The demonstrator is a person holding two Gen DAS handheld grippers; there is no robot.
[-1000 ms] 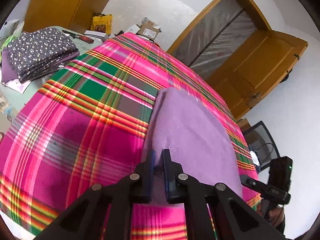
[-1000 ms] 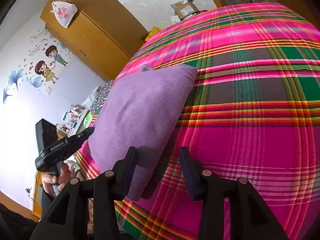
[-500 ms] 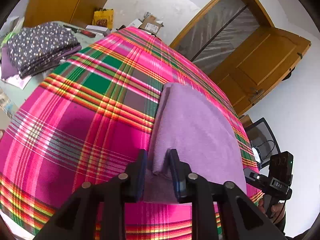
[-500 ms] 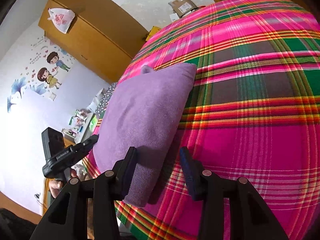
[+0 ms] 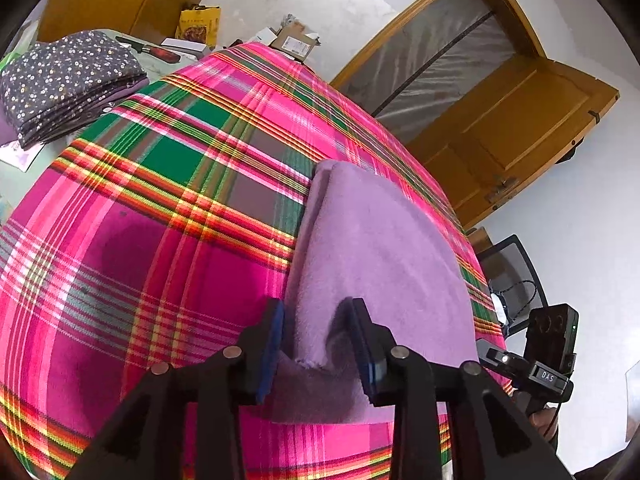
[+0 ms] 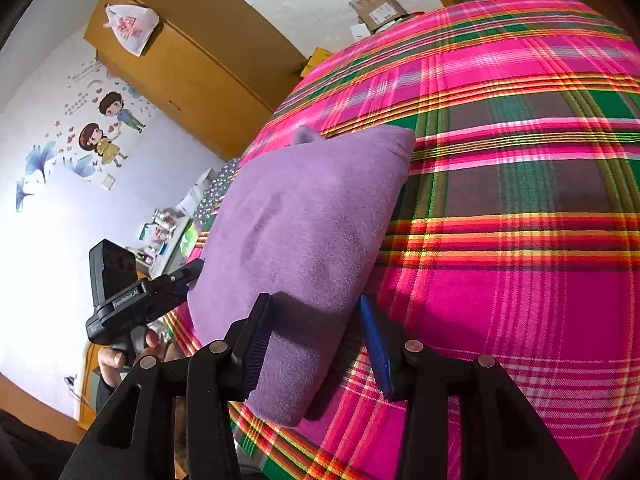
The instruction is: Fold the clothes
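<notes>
A folded purple cloth (image 5: pixel 372 248) lies on the pink plaid table cover (image 5: pixel 160 240). My left gripper (image 5: pixel 316 320) is open, its jaws standing on either side of the cloth's near left corner. In the right wrist view the same purple cloth (image 6: pixel 304 224) lies flat, and my right gripper (image 6: pixel 316 320) is open with its jaws straddling the cloth's near right corner. The other gripper shows at the edge of each view: the right one (image 5: pixel 532 364) and the left one (image 6: pixel 132 296).
A stack of folded dark floral clothes (image 5: pixel 68 80) sits at the far left beyond the plaid cover. Boxes and packets (image 5: pixel 296 40) lie along the far wall. A wooden door (image 5: pixel 520 120) stands at the right, a wooden cabinet (image 6: pixel 188 72) at the left.
My left gripper opened and let go of the cloth's corner. My right gripper stayed open and moved forward over the cloth's near edge.
</notes>
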